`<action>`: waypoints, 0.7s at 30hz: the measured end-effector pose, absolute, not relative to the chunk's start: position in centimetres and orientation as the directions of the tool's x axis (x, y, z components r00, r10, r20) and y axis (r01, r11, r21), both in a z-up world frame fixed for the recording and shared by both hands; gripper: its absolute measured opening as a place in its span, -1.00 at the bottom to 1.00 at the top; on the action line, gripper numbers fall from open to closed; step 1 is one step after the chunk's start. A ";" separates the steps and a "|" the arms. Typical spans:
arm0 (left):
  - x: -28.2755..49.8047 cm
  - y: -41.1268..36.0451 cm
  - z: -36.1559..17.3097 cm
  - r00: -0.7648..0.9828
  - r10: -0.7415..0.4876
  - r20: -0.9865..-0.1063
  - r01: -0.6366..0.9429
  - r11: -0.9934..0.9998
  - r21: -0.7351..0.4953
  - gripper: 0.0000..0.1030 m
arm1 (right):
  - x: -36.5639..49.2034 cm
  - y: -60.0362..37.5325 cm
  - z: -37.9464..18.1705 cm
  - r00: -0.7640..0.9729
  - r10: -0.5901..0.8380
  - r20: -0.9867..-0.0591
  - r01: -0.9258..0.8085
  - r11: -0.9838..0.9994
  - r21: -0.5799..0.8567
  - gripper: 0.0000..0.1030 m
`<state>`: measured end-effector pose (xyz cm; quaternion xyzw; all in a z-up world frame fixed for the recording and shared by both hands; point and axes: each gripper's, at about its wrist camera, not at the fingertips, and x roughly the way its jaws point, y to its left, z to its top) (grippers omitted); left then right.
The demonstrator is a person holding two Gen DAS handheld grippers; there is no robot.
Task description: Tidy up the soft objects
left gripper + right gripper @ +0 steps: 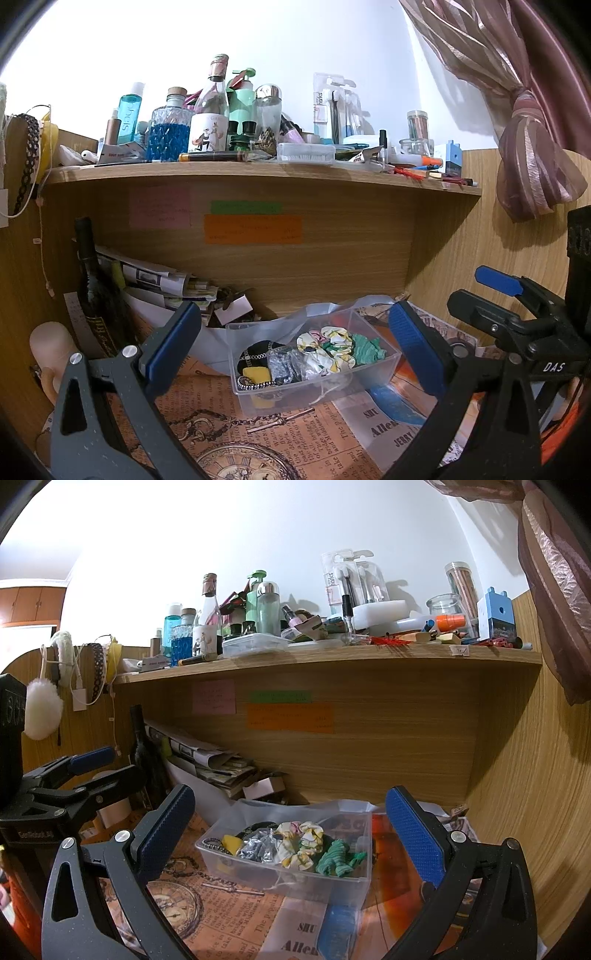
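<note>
A clear plastic box sits on the desk under a shelf. It holds several scrunchies: a floral white-yellow one, a green one, a silver one, and a black one with a chain. My left gripper is open and empty, hovering in front of the box. My right gripper is open and empty, also in front of the box. Each gripper shows at the edge of the other's view.
A wooden shelf crowded with bottles and jars hangs above. A dark wine bottle and stacked papers stand at back left. A newspaper-print mat covers the desk. A curtain hangs right.
</note>
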<state>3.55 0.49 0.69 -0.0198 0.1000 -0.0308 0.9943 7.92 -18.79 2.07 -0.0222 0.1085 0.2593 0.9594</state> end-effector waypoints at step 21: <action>3.8 0.8 0.3 0.973 -0.083 -0.214 0.070 0.995 -0.065 1.00 | 7.9 -18.7 2.0 0.840 0.494 -0.223 -0.504 0.863 0.015 1.00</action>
